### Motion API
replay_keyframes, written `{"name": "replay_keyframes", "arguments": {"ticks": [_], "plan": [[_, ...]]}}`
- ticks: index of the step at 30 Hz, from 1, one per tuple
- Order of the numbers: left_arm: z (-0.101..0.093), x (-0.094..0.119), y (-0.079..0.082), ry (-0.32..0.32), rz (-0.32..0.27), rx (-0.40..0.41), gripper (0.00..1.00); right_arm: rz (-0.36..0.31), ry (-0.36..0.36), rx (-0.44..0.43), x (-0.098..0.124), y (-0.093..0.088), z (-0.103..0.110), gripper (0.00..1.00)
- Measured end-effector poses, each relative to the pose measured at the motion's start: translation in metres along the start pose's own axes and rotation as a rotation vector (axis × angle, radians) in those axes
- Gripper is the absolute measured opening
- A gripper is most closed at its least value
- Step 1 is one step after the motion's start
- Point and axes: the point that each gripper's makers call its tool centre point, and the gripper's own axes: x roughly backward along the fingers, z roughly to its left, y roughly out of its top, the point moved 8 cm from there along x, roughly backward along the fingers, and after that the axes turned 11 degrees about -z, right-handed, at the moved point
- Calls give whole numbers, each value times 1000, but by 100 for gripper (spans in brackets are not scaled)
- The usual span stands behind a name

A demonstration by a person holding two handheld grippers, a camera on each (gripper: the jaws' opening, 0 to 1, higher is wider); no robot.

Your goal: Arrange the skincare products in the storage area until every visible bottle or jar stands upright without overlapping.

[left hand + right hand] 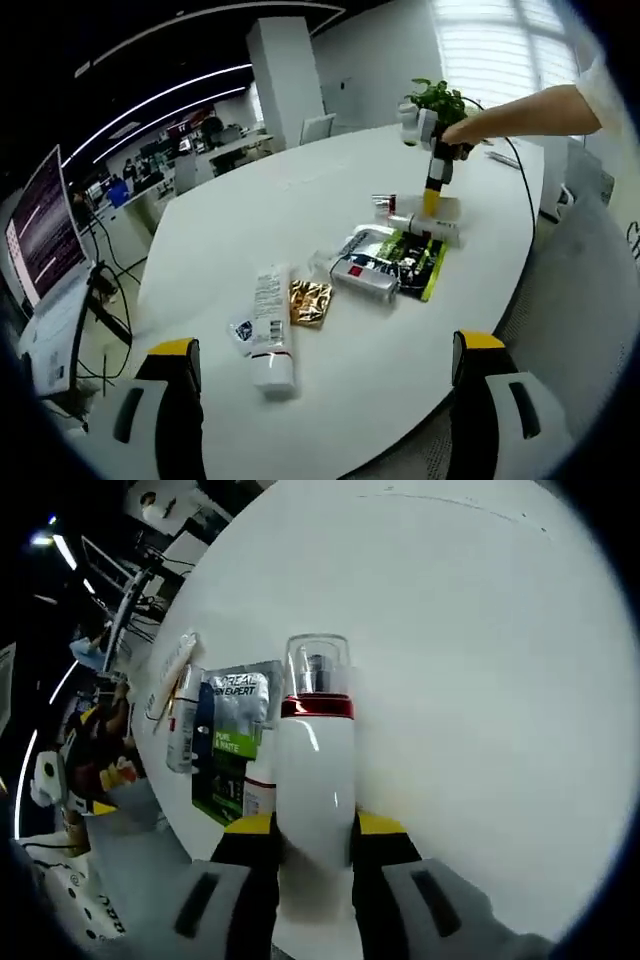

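Note:
My right gripper (314, 830) is shut on a white bottle (316, 760) with a red band and a clear cap; the cap points away from the camera, over the white table (480, 680). In the left gripper view the same gripper (431, 203) comes down from a person's arm onto white bottles (428, 226) at the far side of the product cluster. A white bottle with a red label (365, 281) lies on a green and black pack (408, 262). A white tube (270, 330) and a gold sachet (310, 301) lie flat nearer me. My left gripper (325, 346) hangs open above the table's near edge.
A potted plant (438, 98) stands at the far side of the white oval table (300, 190). A monitor (40, 235) and cables sit off the left edge. Beside the held bottle lie a green sachet (235, 720) and a tube (180, 715). Chairs stand beyond.

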Motion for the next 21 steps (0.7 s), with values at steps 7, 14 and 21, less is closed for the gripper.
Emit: {"name": "replay_keyframes", "arguments": {"ticks": [7,14,21], "plan": [[4,-8,9,-54,-35,45,99,-57,118,-134,2,-14,-4,26],[11,-21,16,-113,-82,92,99,-119,211,-238,3,-29,1,26],[9,-25,24,-153,-130,168,99,-190,293,-293,1,-44,16,26]]}}
